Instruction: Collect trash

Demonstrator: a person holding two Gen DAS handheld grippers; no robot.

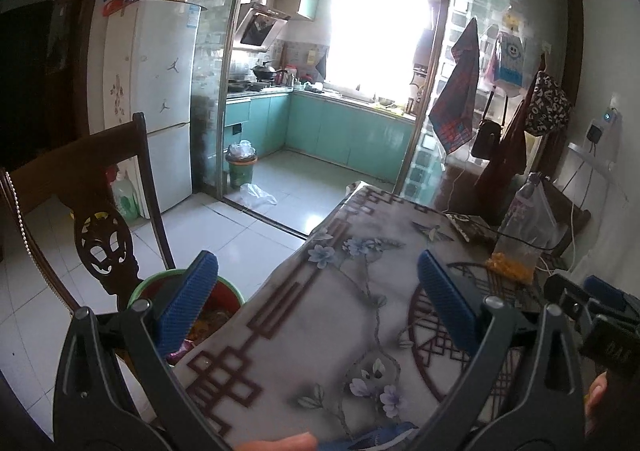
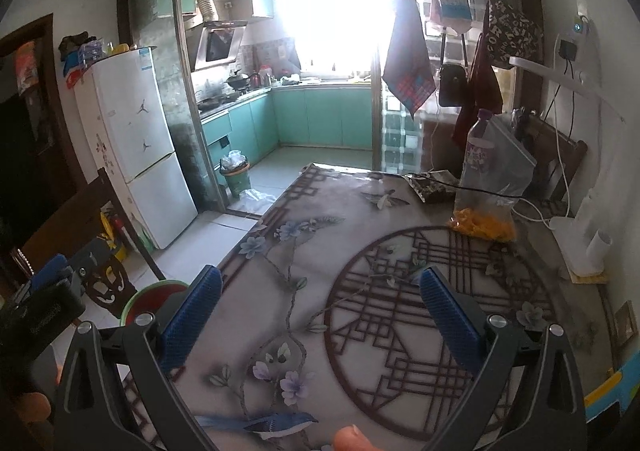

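Observation:
A green-rimmed bin (image 1: 232, 293) with scraps and wrappers inside stands on the floor at the table's left edge; its rim also shows in the right wrist view (image 2: 154, 289). My left gripper (image 1: 318, 279) is open and empty, over the table's left edge, its left finger above the bin. My right gripper (image 2: 320, 293) is open and empty above the middle of the table (image 2: 360, 259). A clear bag of yellow snacks (image 2: 486, 225), a plastic bottle (image 2: 478, 147) and a dark packet (image 2: 432, 187) sit at the table's far right.
A dark wooden chair (image 1: 102, 211) stands left of the bin. A white lamp base (image 2: 580, 247) and cables lie at the table's right. A fridge (image 1: 160, 99), a second green bin (image 1: 241, 167) and a plastic bag (image 1: 258, 195) are near the kitchen doorway.

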